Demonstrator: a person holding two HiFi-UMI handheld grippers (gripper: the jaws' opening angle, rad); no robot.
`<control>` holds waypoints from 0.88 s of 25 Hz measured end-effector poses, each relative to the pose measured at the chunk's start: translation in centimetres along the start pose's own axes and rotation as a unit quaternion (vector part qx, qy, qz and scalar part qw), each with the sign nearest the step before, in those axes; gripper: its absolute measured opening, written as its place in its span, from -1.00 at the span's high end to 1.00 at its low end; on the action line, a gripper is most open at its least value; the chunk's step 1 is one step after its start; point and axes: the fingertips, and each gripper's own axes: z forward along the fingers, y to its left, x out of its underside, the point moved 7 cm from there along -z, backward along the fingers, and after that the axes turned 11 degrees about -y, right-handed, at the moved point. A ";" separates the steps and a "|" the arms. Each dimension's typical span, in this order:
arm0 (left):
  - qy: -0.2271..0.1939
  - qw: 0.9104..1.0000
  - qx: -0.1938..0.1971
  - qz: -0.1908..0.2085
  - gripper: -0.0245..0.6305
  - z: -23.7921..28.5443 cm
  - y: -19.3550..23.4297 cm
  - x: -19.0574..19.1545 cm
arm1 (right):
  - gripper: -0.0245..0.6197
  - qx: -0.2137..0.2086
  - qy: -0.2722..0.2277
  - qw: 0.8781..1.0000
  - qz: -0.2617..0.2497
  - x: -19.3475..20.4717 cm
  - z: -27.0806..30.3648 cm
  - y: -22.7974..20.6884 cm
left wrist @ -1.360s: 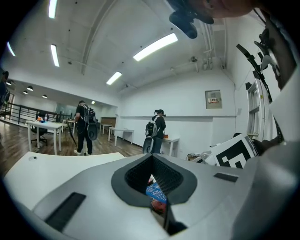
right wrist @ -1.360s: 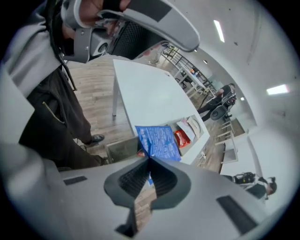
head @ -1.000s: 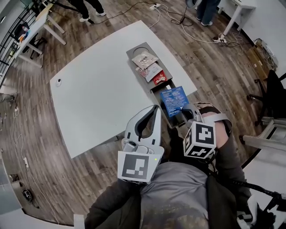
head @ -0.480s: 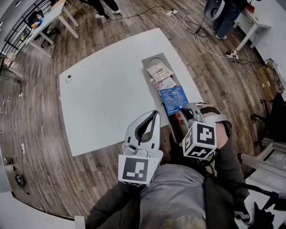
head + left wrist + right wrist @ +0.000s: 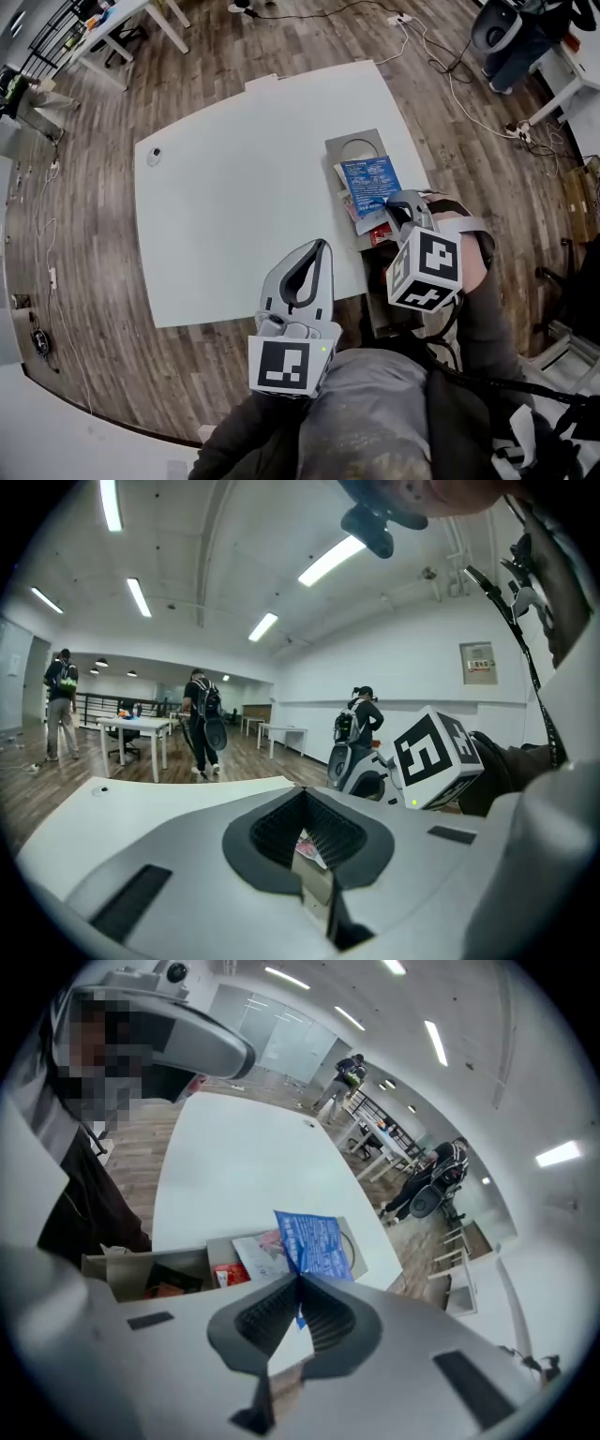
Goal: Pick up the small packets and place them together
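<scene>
A blue packet hangs over the grey tray at the table's right edge, pinched at its near corner by my right gripper, which is shut on it. In the right gripper view the blue packet sticks out beyond the closed tips of that gripper. Under it lie a white packet and a red packet. My left gripper hovers shut and empty over the table's near edge, left of the tray. The left gripper holds nothing in its own view.
An open box with dark packets adjoins the tray's near end, off the table edge. A small round object sits at the white table's far left. People, desks and floor cables are beyond.
My right gripper has carried the blue packet from the tray's near end forward, over the other packets. The left gripper has come forward over the table's near edge.
</scene>
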 end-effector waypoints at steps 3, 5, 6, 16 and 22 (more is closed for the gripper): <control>0.007 1.000 -0.019 -0.002 0.92 0.6 0.6 0.6 | 0.87 -0.017 0.007 1.000 -0.007 0.3 1.5 -0.5; 0.017 1.000 -0.025 -0.007 0.92 0.8 0.9 0.9 | 0.87 -0.023 0.007 1.000 -0.008 0.4 2.2 -0.6; 0.020 0.999 -0.028 -0.009 0.92 0.9 1.0 1.1 | 0.87 -0.025 0.006 1.000 -0.007 0.5 2.5 -0.6; 0.028 0.999 -0.028 -0.017 0.92 1.3 1.9 1.4 | 0.85 -0.032 -0.003 0.999 -0.006 -0.1 3.4 -0.3; 0.030 0.999 -0.022 -0.020 0.92 1.1 1.9 1.4 | 0.85 -0.035 -0.006 0.999 -0.011 -0.4 3.0 0.1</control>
